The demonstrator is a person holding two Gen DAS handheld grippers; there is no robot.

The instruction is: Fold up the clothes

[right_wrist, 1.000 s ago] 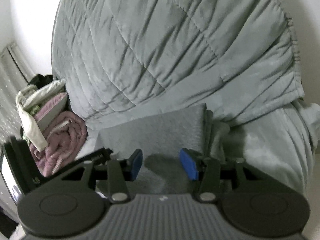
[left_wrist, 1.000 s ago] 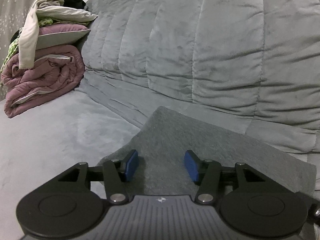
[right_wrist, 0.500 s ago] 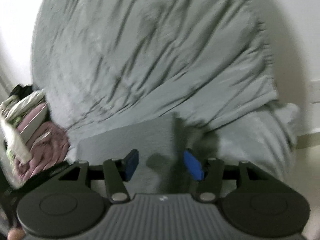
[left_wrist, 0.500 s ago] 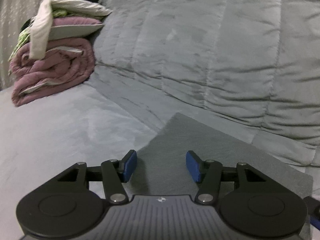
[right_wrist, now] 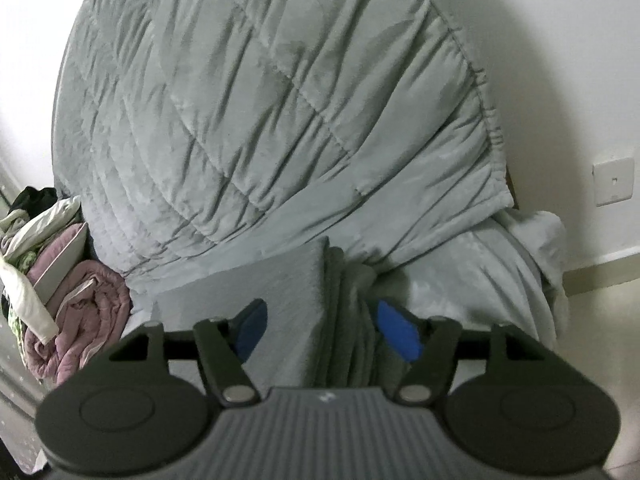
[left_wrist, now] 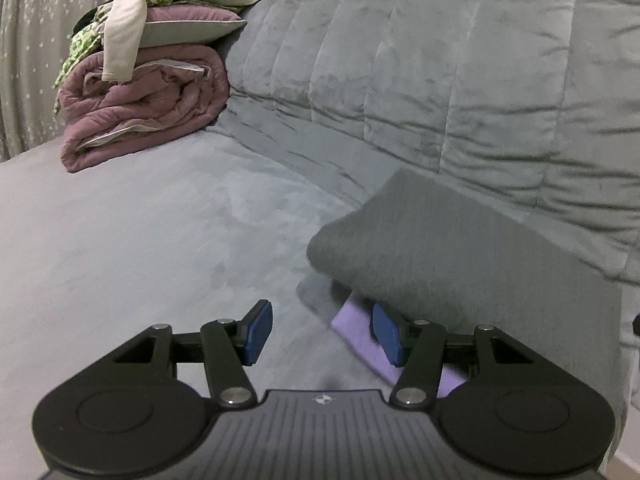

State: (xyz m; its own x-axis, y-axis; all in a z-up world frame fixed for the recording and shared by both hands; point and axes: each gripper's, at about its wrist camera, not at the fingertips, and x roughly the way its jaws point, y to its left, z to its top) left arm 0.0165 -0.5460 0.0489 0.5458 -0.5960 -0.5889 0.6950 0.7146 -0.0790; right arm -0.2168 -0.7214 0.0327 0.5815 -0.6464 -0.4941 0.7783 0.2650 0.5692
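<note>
1. One folded grey garment [left_wrist: 460,240] lay in the lower right of the left wrist view, on the grey-covered sofa seat [left_wrist: 140,240] against the quilted backrest [left_wrist: 440,60]; in the right wrist view it sat at lower centre, its stacked fold edges facing the camera.
2. Judging by its squared shape, the fold on this piece looked finished, and the step in hand read as letting go.
3. The right gripper [right_wrist: 320,330] had just been widening its jaws; they stood spread on either side of the garment's edge without pressing it.
4. The left gripper [left_wrist: 322,332] stood spread and empty, to the lower left of the garment, beside a purple strip [left_wrist: 360,340] showing under it.
5. Next would probably come fetching another piece, perhaps from the pile of clothes and pink bedding [left_wrist: 152,80] at upper left.
6. No basket, box or other container was visible.
</note>
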